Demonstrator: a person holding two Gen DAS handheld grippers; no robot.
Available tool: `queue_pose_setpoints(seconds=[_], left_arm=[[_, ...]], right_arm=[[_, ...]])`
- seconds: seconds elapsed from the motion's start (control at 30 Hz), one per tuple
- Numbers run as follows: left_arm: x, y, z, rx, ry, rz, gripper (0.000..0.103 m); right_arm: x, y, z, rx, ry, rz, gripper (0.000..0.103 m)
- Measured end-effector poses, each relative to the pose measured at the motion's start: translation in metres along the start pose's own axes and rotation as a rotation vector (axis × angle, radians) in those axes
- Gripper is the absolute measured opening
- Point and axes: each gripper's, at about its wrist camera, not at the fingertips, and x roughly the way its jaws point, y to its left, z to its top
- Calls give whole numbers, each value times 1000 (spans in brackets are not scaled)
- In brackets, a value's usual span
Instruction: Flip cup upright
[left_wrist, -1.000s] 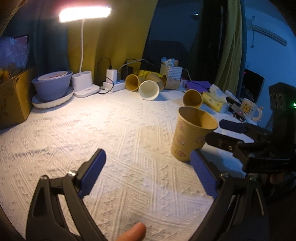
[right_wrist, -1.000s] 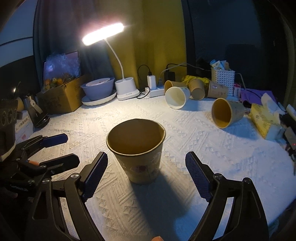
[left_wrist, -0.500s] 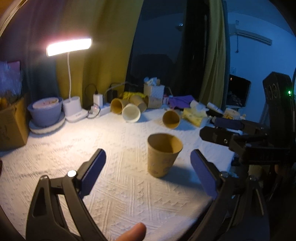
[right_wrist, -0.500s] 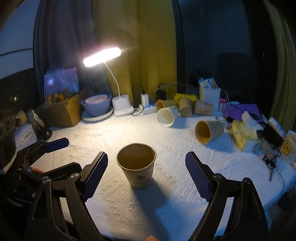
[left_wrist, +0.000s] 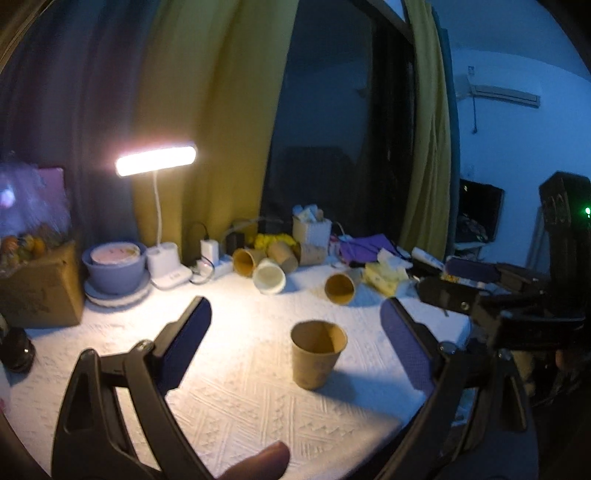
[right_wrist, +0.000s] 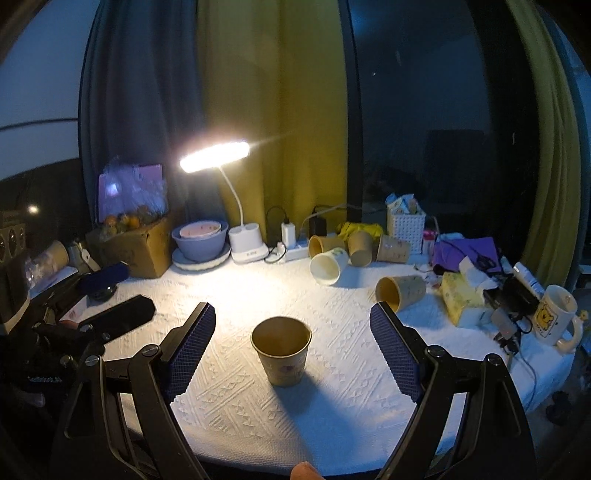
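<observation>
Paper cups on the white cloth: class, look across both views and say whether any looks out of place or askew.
Yes. The near cup stands upright, but a brown cup lies on its side further back, and a white cup and more brown cups lie tipped over by the power strip.

A lit white gooseneck desk lamp shines over a table under a white textured cloth. Behind it hang mustard-yellow curtains beside a dark night window. A white wall-mounted air conditioner sits on the bluish wall.
</observation>
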Motion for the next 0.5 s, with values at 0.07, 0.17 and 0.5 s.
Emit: queue_pose_setpoints(seconds=[0.07,0.17,0.5], left_arm=[[-6,2,2,-8,-19,2,94],[-13,4,3,-15,-43,13,94],[-14,6,-1,-10,-53,41,94]], right_arm=[[-6,-3,2,7,-15,-7,88],[-12,-8,1,21,-32,-24,88],[-7,-11,-4,31,-16,-28,88]])
